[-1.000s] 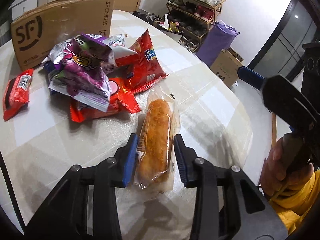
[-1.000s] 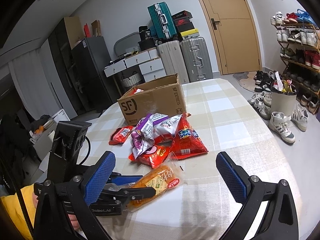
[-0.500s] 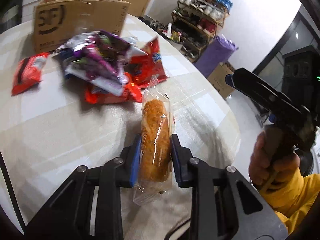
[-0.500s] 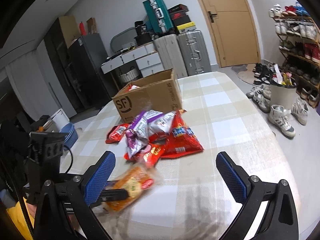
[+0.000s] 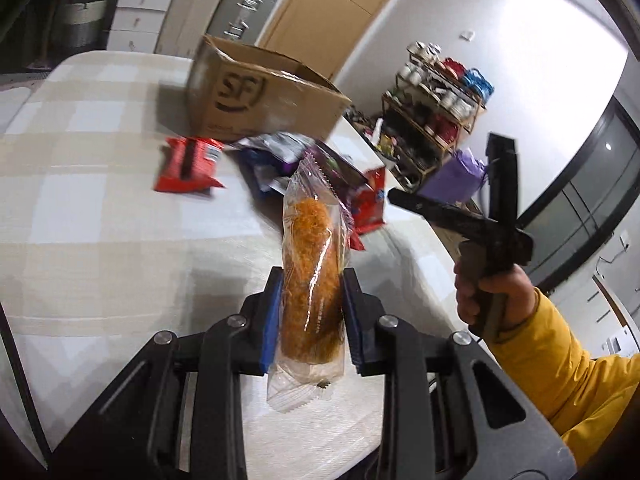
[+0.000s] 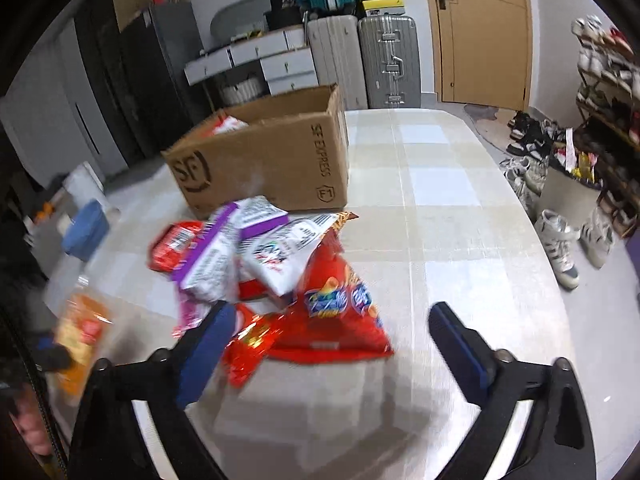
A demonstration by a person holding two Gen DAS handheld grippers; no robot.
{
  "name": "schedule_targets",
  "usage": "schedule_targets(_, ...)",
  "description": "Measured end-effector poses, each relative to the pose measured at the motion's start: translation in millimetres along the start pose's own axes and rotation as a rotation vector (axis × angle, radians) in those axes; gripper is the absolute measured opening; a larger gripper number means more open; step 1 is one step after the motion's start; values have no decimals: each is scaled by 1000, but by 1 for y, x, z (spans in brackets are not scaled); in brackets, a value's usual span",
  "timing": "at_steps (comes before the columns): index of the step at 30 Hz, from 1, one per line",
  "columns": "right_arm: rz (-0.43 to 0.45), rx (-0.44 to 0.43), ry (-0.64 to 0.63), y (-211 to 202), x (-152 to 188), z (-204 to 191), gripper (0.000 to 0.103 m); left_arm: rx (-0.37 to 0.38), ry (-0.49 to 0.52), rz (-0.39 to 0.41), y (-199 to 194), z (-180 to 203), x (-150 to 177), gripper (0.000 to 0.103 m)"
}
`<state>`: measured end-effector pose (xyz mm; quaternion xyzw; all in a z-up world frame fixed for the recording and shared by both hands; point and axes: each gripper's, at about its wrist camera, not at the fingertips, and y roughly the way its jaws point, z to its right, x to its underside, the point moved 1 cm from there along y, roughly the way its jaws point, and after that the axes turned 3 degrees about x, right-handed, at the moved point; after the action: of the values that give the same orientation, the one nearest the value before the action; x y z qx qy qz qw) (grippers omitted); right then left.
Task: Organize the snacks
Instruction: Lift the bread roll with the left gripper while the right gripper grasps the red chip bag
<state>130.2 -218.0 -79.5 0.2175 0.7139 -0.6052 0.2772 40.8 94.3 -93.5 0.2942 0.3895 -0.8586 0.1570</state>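
Left gripper (image 5: 308,316) is clamping the bread roll pack (image 5: 310,280), aloft | right gripper (image 6: 328,344) is closing, nothing between jaws, over the snack pile (image 6: 280,268) | cardboard box (image 6: 260,160) barely filled, most remaining

One open cardboard box (image 6: 260,160) stands at the far side of one checked desk (image 6: 460,240). One clear-wrapped bread roll (image 5: 310,280) is off the desk at near left. Loose packets in the pile: at least two red crisp bags (image 6: 336,316), two purple-and-white packets (image 6: 212,260), one white packet (image 6: 280,256) and one small red packet (image 5: 188,164); overlap hides any more. Two hand-held grippers: left (image 5: 310,312), right (image 6: 328,344).
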Motion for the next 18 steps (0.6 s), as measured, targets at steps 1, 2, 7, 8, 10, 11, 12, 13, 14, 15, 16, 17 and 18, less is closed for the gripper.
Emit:
schedule_targets(1,-23,15,-12,9,-2,-1,85,-5,-8,6,-2,-4,0,25)
schedule_targets(2,-43,19,-18,16,-2,-1,79,-1,-15,8,-5,-8,-1,25)
schedule_targets(7,-110,22,-63,45,-1,-5,74,-3,-26,21,-9,-16,-1,25)
schedule_targets(8,-117,26,-72,49,-1,-6,73,0,-26,20,-10,-17,-2,25)
schedule_targets(10,-129,21,-71,56,0,-5,65,-1,-28,21,-9,-19,-2,25)
schedule_targets(11,-135,19,-64,58,0,-3,64,2,-26,19,-9,-19,-2,25)
schedule_targets(12,-133,10,-51,60,1,-1,63,1,-25,22,-8,-18,-3,25)
schedule_targets(13,-130,1,-40,59,2,0,60,0,-25,22,-8,-16,-2,25)
schedule_targets(14,-129,-10,-31,58,2,2,58,3,-26,18,-8,-15,-2,25)
schedule_targets(15,-126,-19,-23,56,3,4,58,2,-26,16,-7,-15,-1,25)
schedule_targets(16,-123,-28,-16,54,5,5,58,1,-27,16,-8,-13,-1,25)
schedule_targets(17,-122,-37,-10,52,7,6,57,4,-26,11,-8,-12,0,25)
schedule_targets(18,-119,-47,0,49,10,7,57,4,-26,10,-6,-12,-2,25)
